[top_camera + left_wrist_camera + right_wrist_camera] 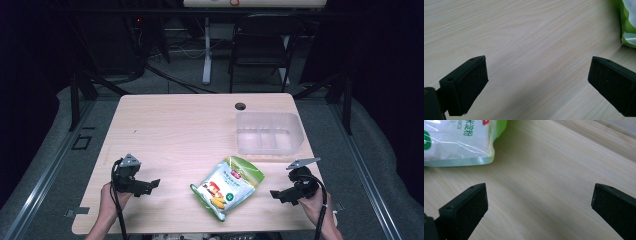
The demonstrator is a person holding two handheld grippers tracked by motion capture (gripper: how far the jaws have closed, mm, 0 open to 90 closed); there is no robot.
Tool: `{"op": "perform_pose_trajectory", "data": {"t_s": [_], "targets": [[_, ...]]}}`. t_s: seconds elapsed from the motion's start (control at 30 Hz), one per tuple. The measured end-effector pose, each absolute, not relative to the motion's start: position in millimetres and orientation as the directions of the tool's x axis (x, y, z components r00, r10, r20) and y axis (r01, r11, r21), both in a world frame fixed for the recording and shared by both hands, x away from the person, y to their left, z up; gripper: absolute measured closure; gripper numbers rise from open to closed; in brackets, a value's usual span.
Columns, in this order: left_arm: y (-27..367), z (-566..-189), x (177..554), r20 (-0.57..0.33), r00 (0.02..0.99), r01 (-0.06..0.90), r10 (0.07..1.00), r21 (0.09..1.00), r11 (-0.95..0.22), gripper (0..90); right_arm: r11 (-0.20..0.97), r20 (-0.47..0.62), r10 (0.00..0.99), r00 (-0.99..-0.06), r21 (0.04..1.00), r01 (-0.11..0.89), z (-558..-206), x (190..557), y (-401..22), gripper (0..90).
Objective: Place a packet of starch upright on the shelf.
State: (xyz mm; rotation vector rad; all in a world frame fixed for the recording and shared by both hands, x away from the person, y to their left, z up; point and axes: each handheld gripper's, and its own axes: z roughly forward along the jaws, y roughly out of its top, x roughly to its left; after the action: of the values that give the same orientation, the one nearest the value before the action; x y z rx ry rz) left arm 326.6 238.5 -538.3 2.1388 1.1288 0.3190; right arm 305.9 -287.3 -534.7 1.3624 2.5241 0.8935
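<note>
A green and white food pouch (228,186) lies flat on the wooden table (185,130), near its front edge. My left gripper (152,185) hovers to the left of the pouch, open, with bare wood between its jaws (536,75). A green corner of the pouch (627,22) shows at the top right of the left gripper view. My right gripper (276,194) sits to the right of the pouch, open and holding nothing (539,205). The pouch's edge (461,142) lies ahead and to the left in the right gripper view.
A clear plastic tray (295,127) with compartments stands at the back right of the table. A small round hole (240,106) is in the tabletop behind it. A chair (260,45) and cables stand beyond the table's far edge.
</note>
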Motion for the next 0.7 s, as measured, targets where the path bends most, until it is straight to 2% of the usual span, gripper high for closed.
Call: {"op": "perform_pose_trajectory", "data": {"t_s": [0.37, 0.7], "targets": [[237.0, -537.9, 324.9, -0.101, 0.614, 0.619, 0.783, 0.677, -0.397, 2.5, 0.408, 0.217, 0.752, -0.622, 0.587, 0.699, -522.6, 307.9, -266.9, 0.0], [232.8, -536.9, 325.1, -0.096, 0.626, 0.614, 0.774, 0.672, -0.413, 2.4, 0.448, 0.212, 0.716, -0.665, 0.59, 0.672, -518.4, 317.1, -251.6, 1.8]]}}
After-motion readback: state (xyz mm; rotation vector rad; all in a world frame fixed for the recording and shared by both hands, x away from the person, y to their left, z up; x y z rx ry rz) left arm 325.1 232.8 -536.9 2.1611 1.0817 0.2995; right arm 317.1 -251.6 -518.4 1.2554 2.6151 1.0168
